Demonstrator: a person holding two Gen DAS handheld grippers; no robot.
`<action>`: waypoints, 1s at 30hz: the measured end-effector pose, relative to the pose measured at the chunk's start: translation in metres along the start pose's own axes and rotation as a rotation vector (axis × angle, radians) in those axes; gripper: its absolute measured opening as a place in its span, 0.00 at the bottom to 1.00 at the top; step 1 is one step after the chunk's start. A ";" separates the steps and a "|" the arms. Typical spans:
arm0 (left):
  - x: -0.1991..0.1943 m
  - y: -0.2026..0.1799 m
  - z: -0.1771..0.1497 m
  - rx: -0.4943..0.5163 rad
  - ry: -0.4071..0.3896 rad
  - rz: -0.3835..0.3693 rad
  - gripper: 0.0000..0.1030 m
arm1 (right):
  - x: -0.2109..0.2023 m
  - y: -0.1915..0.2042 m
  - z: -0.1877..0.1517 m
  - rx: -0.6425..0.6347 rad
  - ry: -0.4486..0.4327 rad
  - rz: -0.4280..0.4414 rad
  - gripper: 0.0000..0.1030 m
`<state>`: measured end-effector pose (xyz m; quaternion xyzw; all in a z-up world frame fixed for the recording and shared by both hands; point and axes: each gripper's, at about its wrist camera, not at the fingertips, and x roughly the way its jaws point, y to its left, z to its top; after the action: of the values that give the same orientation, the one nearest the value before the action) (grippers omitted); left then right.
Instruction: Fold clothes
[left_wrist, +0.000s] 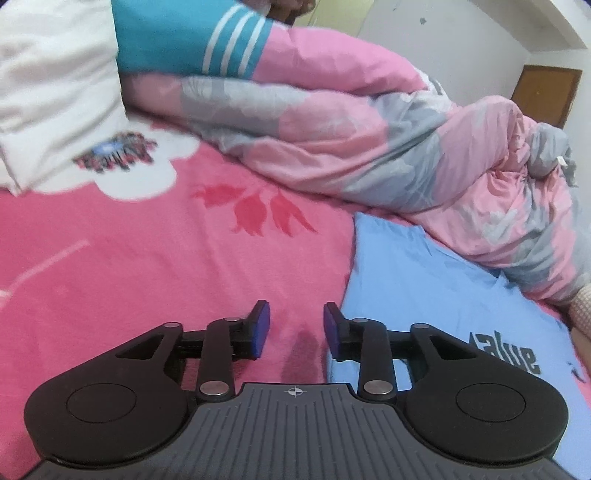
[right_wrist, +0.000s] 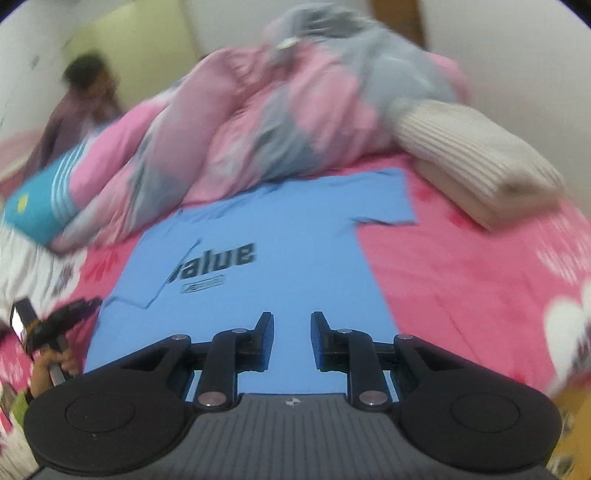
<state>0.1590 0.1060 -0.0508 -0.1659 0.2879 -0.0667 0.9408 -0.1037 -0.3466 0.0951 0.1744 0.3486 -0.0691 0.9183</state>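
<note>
A light blue T-shirt with dark "value" lettering lies flat on the pink floral bedsheet; one short sleeve spreads toward the far right. My right gripper is open above the shirt's lower part, with nothing between its fingers. In the left wrist view the same T-shirt lies at the right. My left gripper is open over the pink sheet, just left of the shirt's edge, holding nothing.
A rumpled pink and grey duvet is heaped along the far side of the bed, touching the shirt's top. A white pillow, a teal striped cushion and a beige ribbed pillow lie nearby. A person sits beyond the bed.
</note>
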 end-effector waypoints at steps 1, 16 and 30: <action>-0.004 -0.002 0.000 0.011 -0.009 0.006 0.32 | 0.001 -0.007 -0.006 0.027 0.003 0.002 0.22; -0.036 -0.048 -0.018 0.237 0.032 -0.139 0.61 | 0.058 0.030 -0.021 0.036 0.110 0.116 0.22; -0.030 -0.049 -0.025 0.258 0.070 -0.130 0.66 | 0.088 0.063 -0.027 -0.005 0.184 0.131 0.30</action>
<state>0.1189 0.0599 -0.0379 -0.0595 0.2981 -0.1696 0.9375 -0.0388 -0.2785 0.0351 0.1999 0.4194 0.0080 0.8855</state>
